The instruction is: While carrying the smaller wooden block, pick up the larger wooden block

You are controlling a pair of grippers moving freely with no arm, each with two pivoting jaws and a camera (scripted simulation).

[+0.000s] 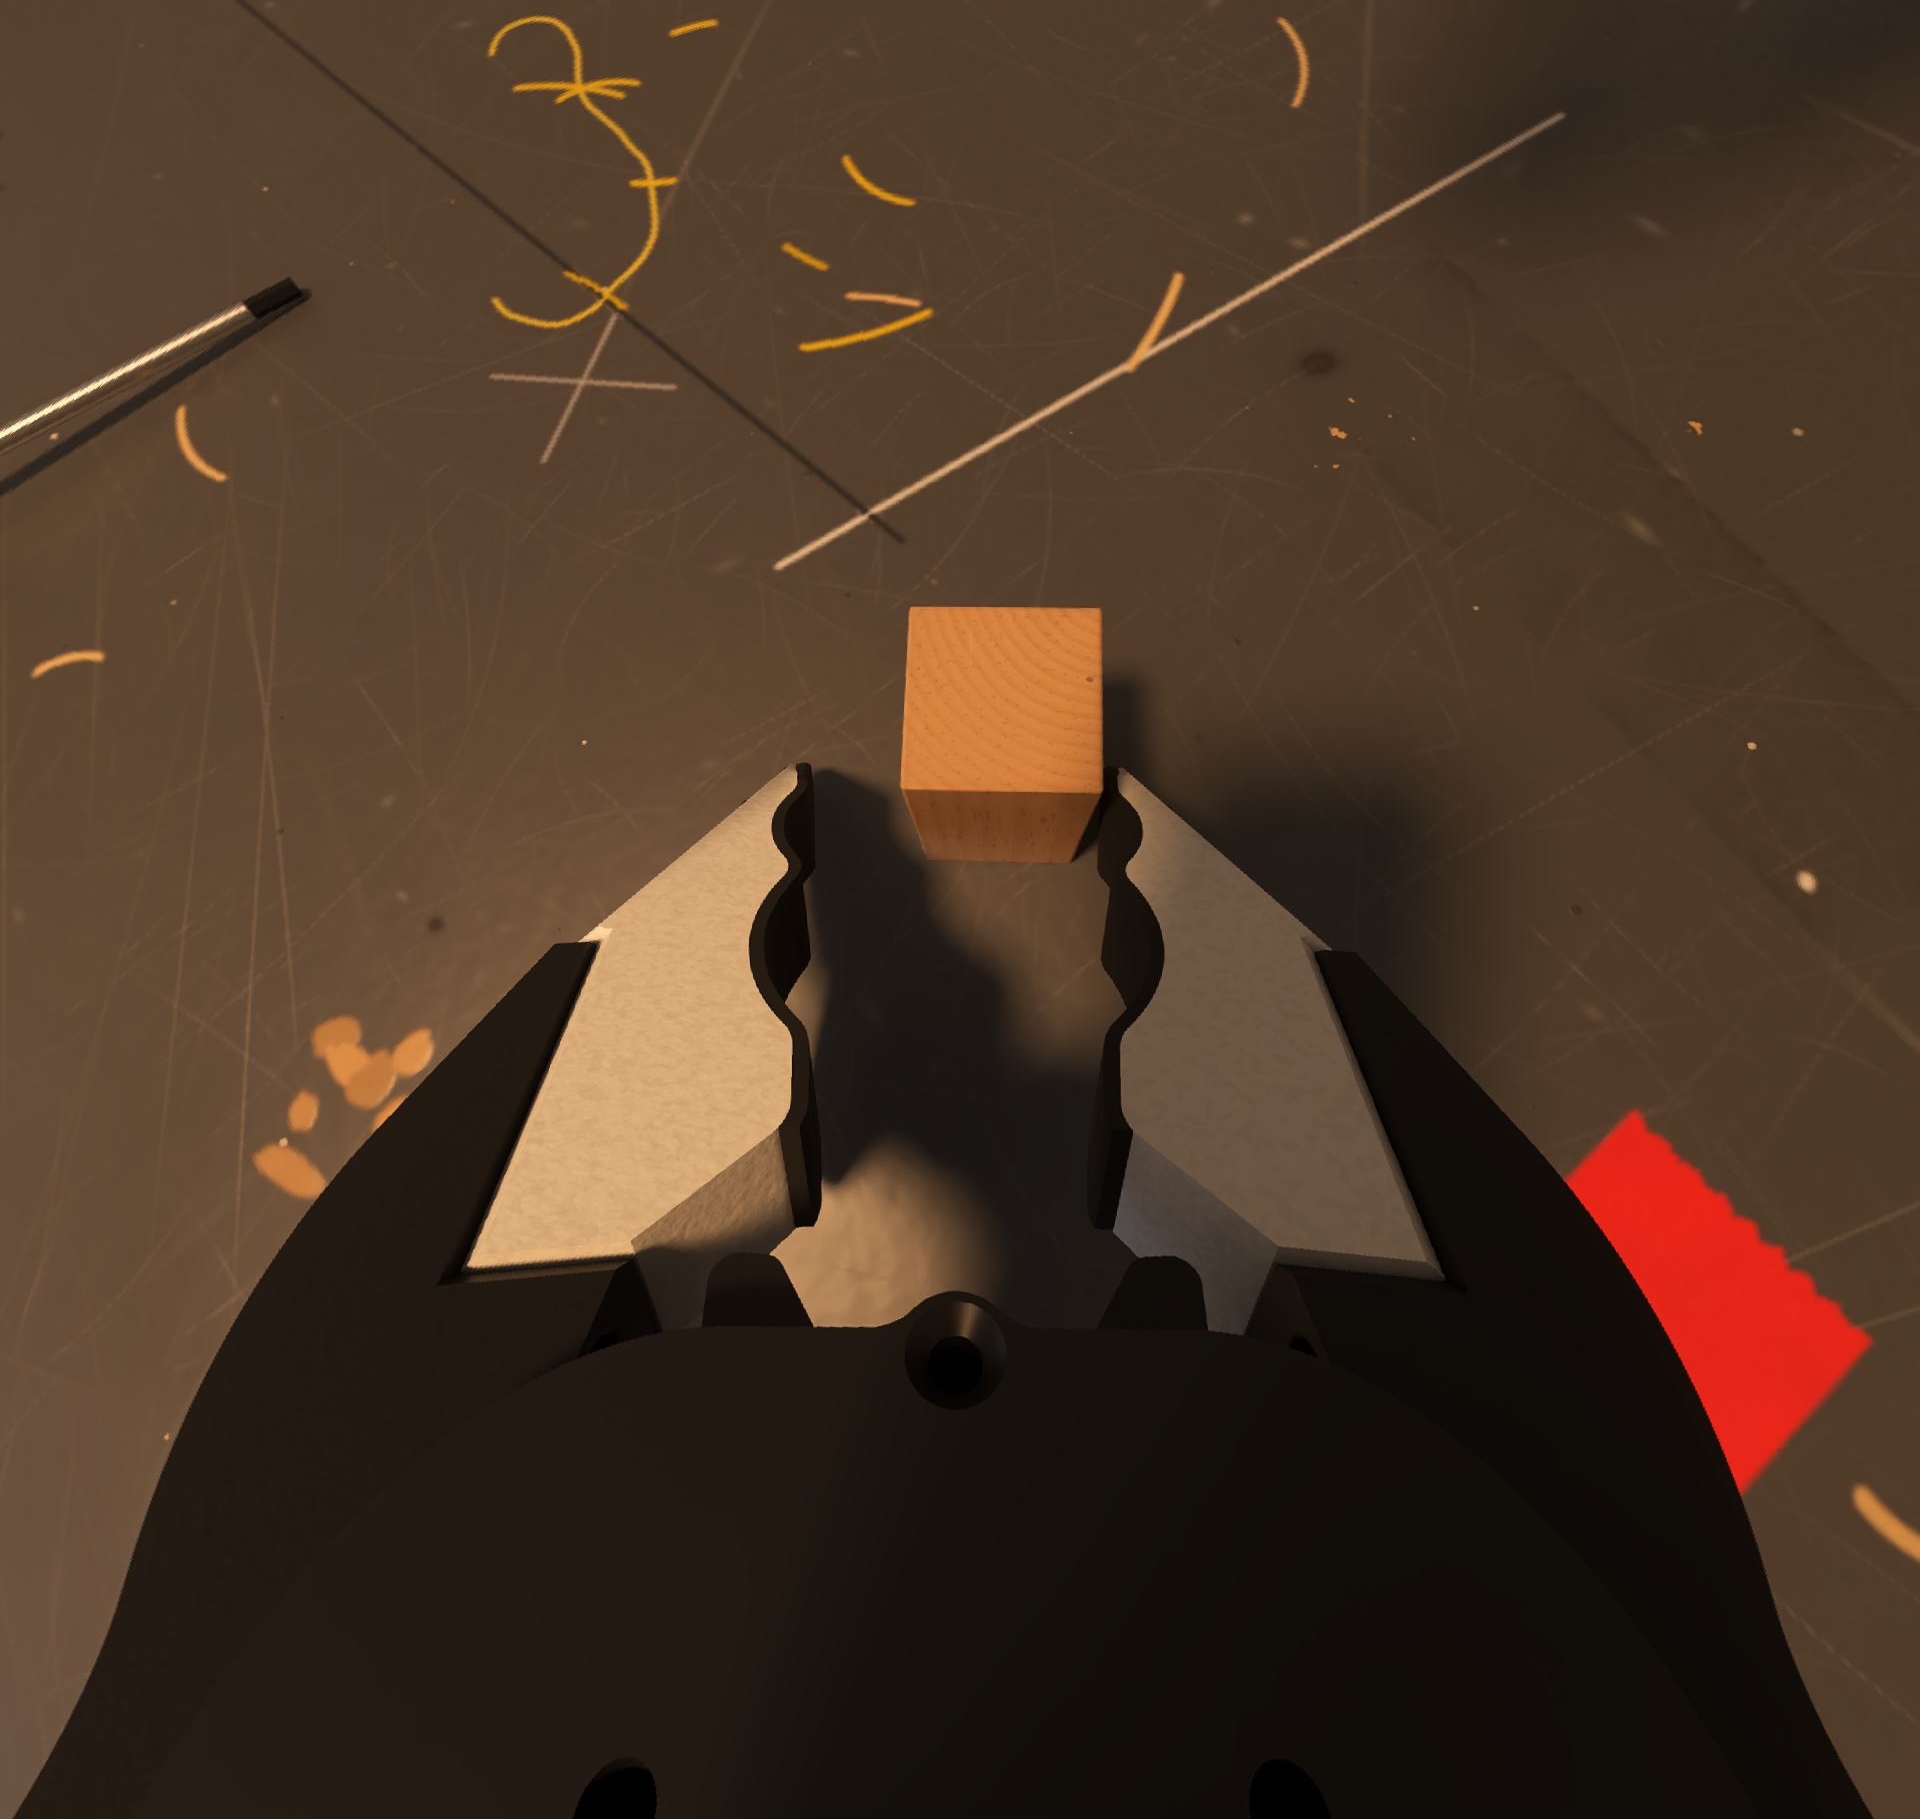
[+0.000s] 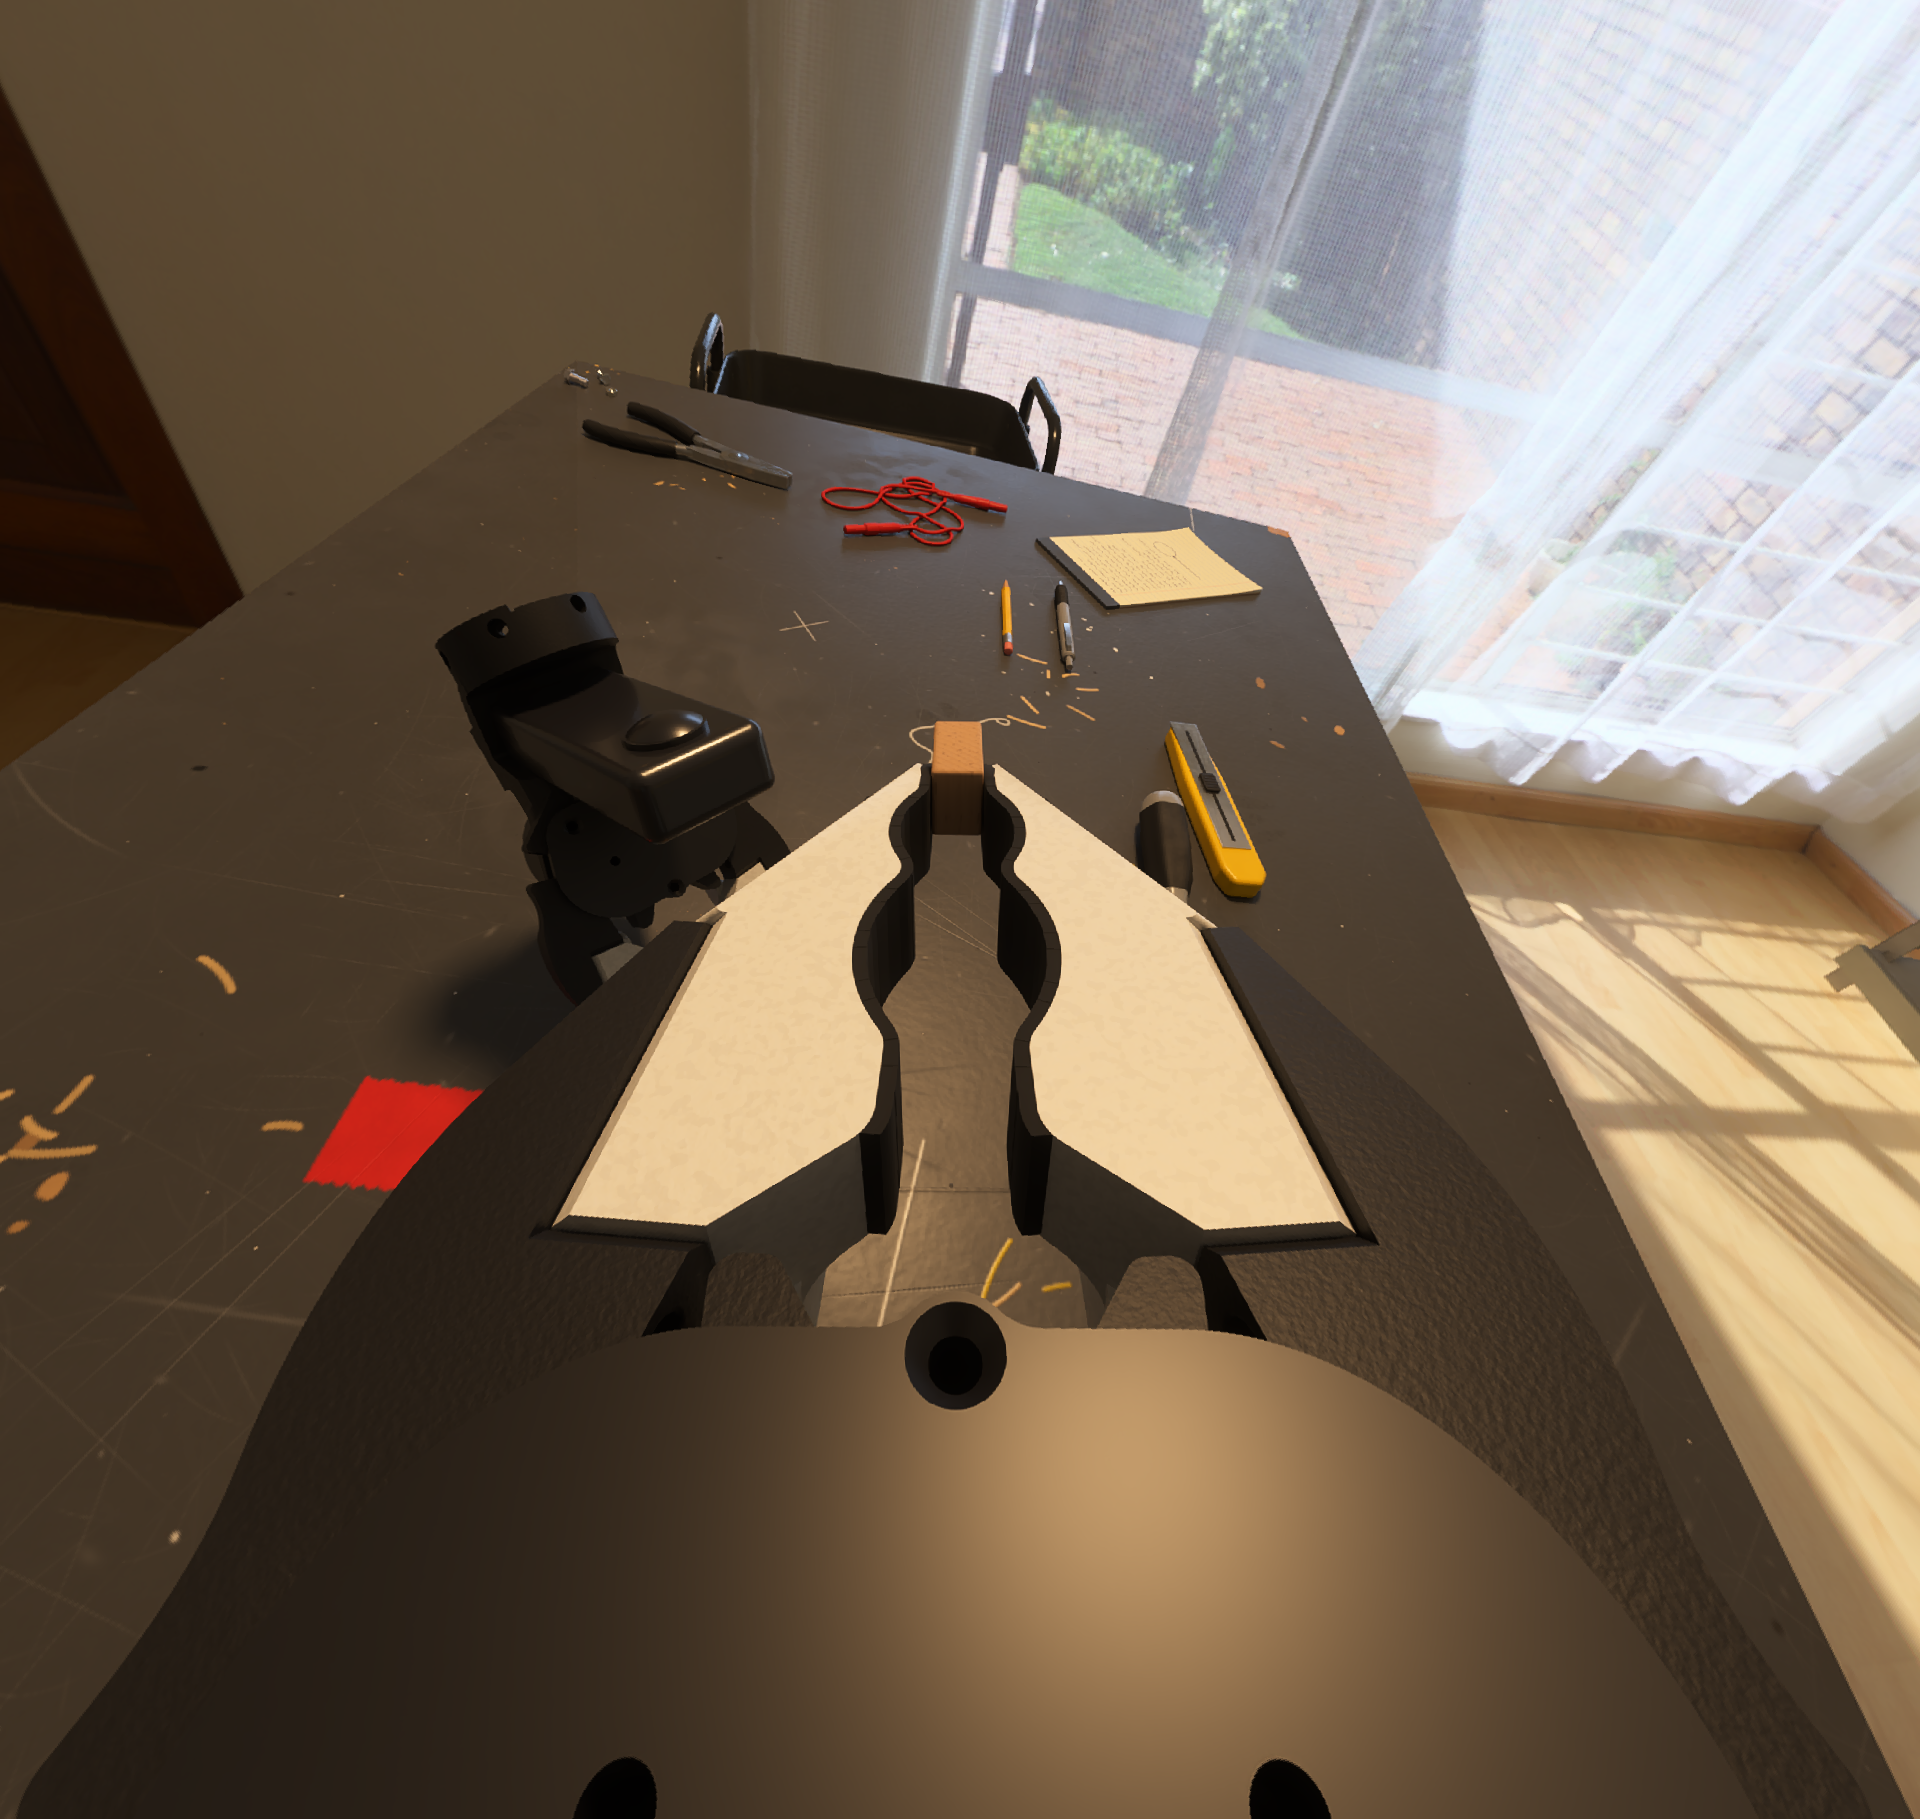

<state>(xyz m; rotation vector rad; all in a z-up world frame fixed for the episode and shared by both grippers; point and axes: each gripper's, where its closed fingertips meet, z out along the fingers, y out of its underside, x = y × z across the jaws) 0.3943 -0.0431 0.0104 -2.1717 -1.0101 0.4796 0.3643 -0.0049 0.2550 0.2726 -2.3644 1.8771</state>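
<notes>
Left wrist view: the left gripper [image 1: 956, 793] hangs over the dark scratched tabletop [image 1: 1455, 626] with its fingers spread apart; the larger light-brown wooden cube [image 1: 1001, 720] stands on the surface at the fingertips, nearer the right finger [image 1: 1117, 813], touching or just beside it, not clamped. A red tape patch [image 1: 1714, 1291] lies to the right. Right wrist view: the right gripper [image 2: 957, 782] pinches the smaller tan wooden block [image 2: 957, 777] between its fingertips, clear of the table. Just right lies a yellow utility knife [image 2: 1216, 813]; farther off, a pencil [image 2: 1006, 616], a black pen [image 2: 1064, 624], a notepad [image 2: 1148, 566].
</notes>
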